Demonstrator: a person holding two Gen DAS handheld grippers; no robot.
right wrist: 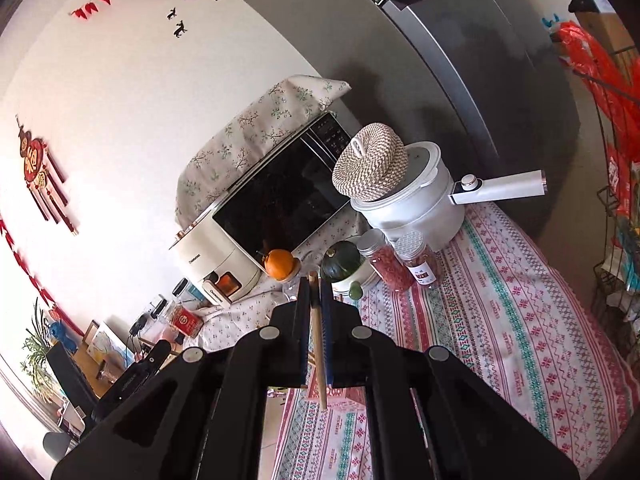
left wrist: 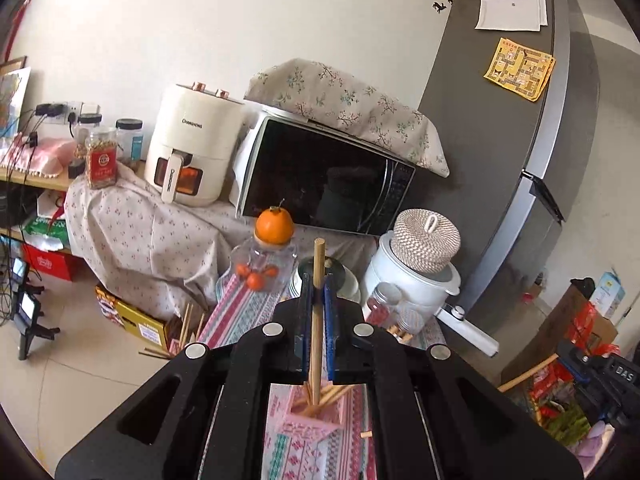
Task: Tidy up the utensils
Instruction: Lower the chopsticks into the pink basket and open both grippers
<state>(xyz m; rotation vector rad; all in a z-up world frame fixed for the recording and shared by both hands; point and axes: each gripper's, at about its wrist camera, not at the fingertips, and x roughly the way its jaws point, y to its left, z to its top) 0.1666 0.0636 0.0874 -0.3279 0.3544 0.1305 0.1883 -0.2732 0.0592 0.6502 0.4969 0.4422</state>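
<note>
My left gripper (left wrist: 316,284) is shut on a wooden chopstick (left wrist: 317,320), held upright; its lower end reaches into a pink utensil holder (left wrist: 316,416) that holds several more chopsticks, directly below the jaws. More chopsticks (left wrist: 188,328) stand in another pink holder at the table's left edge. My right gripper (right wrist: 315,290) is shut on another wooden chopstick (right wrist: 318,344), whose lower tip hangs free above the patterned tablecloth (right wrist: 500,320). The right gripper's body (left wrist: 604,376) shows at the right edge of the left wrist view.
A glass jar (left wrist: 264,264) topped with an orange, a green squash (right wrist: 342,266), two red-filled jars (right wrist: 390,264), a white electric pot (right wrist: 412,208) with a woven lid, a microwave (left wrist: 324,176), an air fryer (left wrist: 192,144) and a grey fridge (left wrist: 520,140) crowd the table's far side.
</note>
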